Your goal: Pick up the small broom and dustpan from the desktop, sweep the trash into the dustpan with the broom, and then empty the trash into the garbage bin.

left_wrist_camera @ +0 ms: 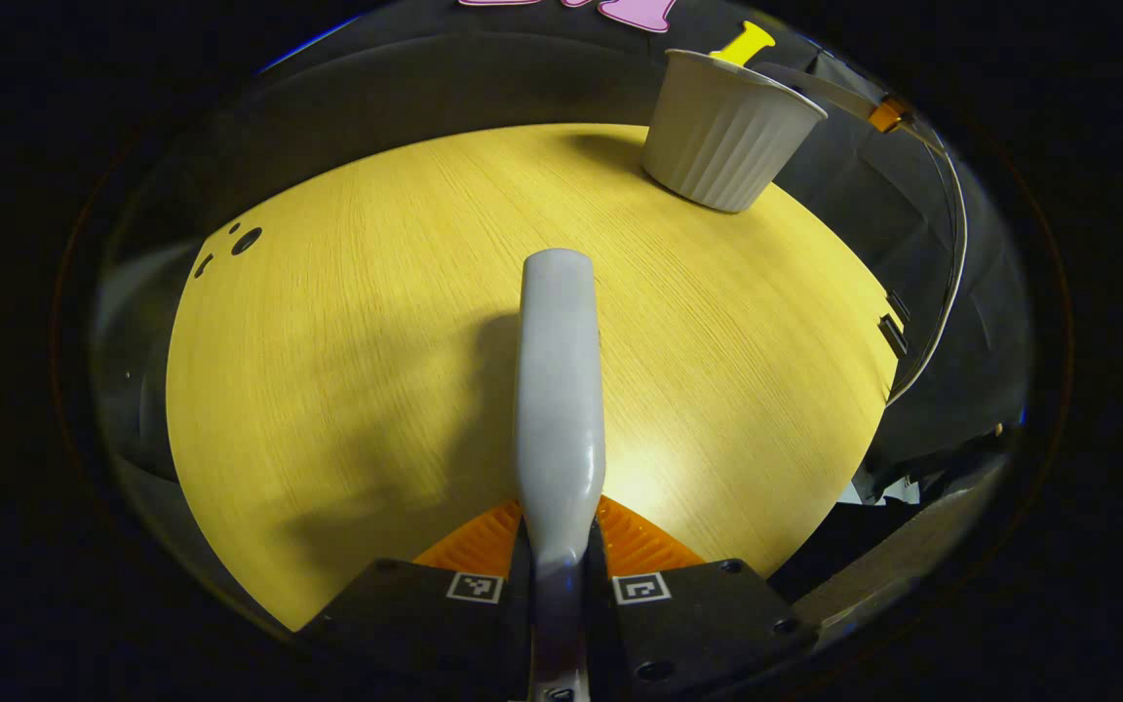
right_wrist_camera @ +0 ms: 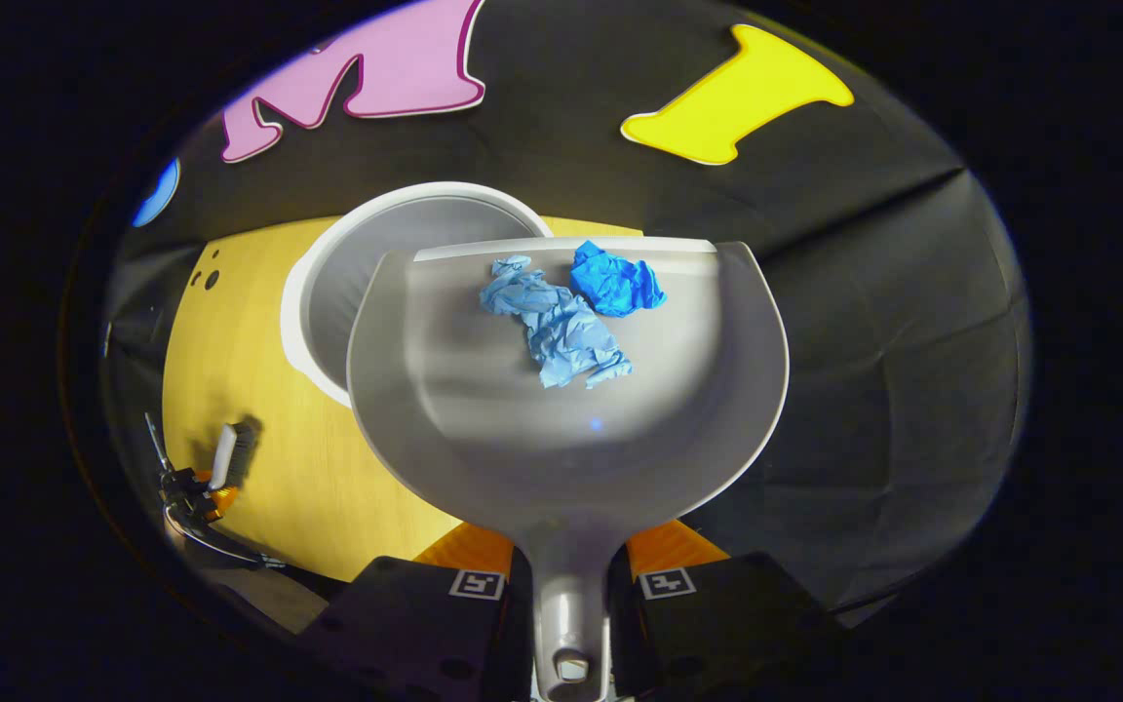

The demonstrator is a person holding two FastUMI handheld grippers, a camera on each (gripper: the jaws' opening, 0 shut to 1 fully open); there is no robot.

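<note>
- The right gripper (right_wrist_camera: 569,585) has its fingers clenched on the handle of the dustpan (right_wrist_camera: 484,409), which it holds up off the surface with the open front edge pointing away, over the far rim of the bin (right_wrist_camera: 320,255).
- Two pieces of crumpled blue paper (right_wrist_camera: 561,327) lie in the pan, one paler and one deeper blue (right_wrist_camera: 617,280), touching each other near the front edge. That is likely why the pan is held out over the bin: they look ready to slide in once it tips further.
- The left gripper (left_wrist_camera: 561,575) grips the broom (left_wrist_camera: 560,390) by its handle, fingers closed on it. In the right gripper view the broom's bristle end (right_wrist_camera: 230,454) shows at the near left of the surface (right_wrist_camera: 230,331), well apart from the bin, seemingly parked clear of the pour.
- In the left gripper view the one bin (left_wrist_camera: 722,132) stands upright at the far right of the surface (left_wrist_camera: 347,322).
- Count: one broom, one dustpan, one bin, two scraps of paper.
- Sweeping looks done; emptying is the step in hand.
</note>
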